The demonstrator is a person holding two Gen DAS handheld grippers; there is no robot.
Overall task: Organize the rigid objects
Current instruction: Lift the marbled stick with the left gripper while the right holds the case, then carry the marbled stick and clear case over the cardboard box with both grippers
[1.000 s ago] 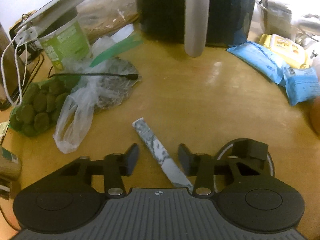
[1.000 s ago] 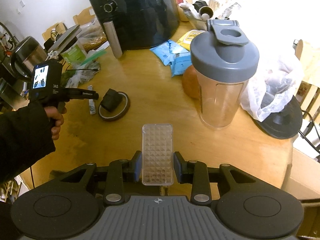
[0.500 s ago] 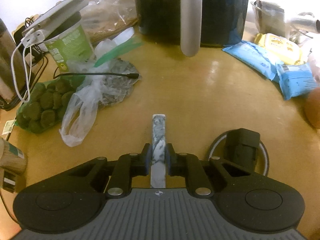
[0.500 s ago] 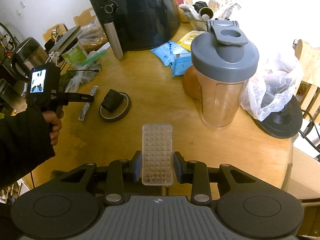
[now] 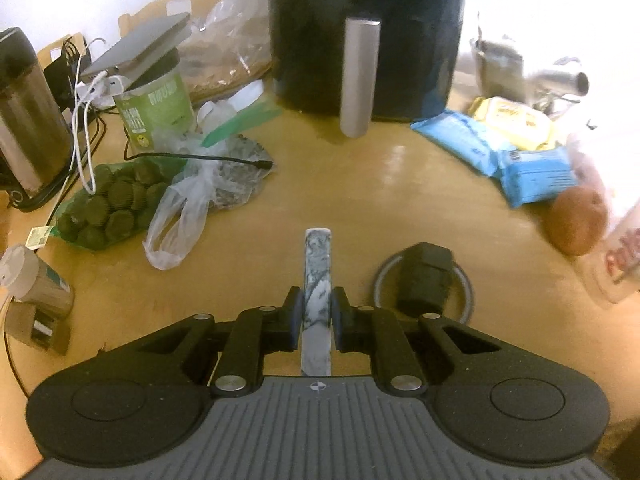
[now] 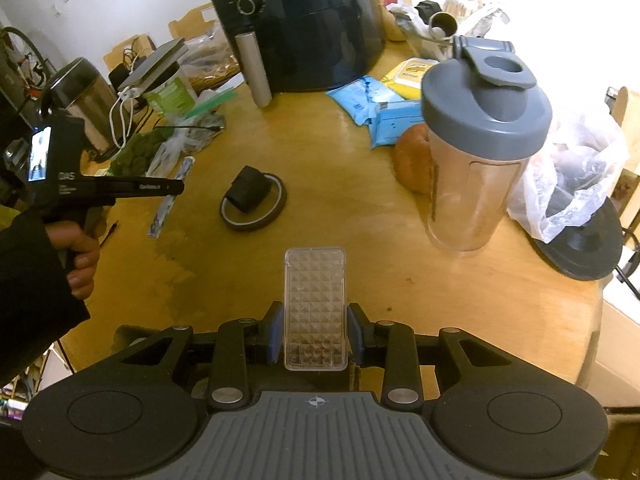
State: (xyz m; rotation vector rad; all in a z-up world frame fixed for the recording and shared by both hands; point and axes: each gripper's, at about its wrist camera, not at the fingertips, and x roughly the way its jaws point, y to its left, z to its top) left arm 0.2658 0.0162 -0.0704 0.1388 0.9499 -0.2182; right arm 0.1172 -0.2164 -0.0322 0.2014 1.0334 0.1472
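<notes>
- Left tongs grip a slim marbled grey-and-white bar, the pads pressed on both its long edges; the bar juts forward past the fingertips.
- In the right wrist view the same bar hangs tilted in the air above the wooden desk, clear of its surface, its lower end pointing down.
- A hand in a dark sleeve holds the left tool's grip.
- Right tongs are clamped on a clear plastic box with a diamond-patterned face, held upright between blue-edged pads.
- On the desk just right of the bar lies a tape ring with a small black block resting across it.
- A black air fryer stands at the back, its silver handle towards the camera.
- A grey-lidded shaker bottle stands upright at right, an orange-brown fruit touching its left side.
- Blue packets and a bag of green rounds lie on opposite sides of the desk.
</notes>
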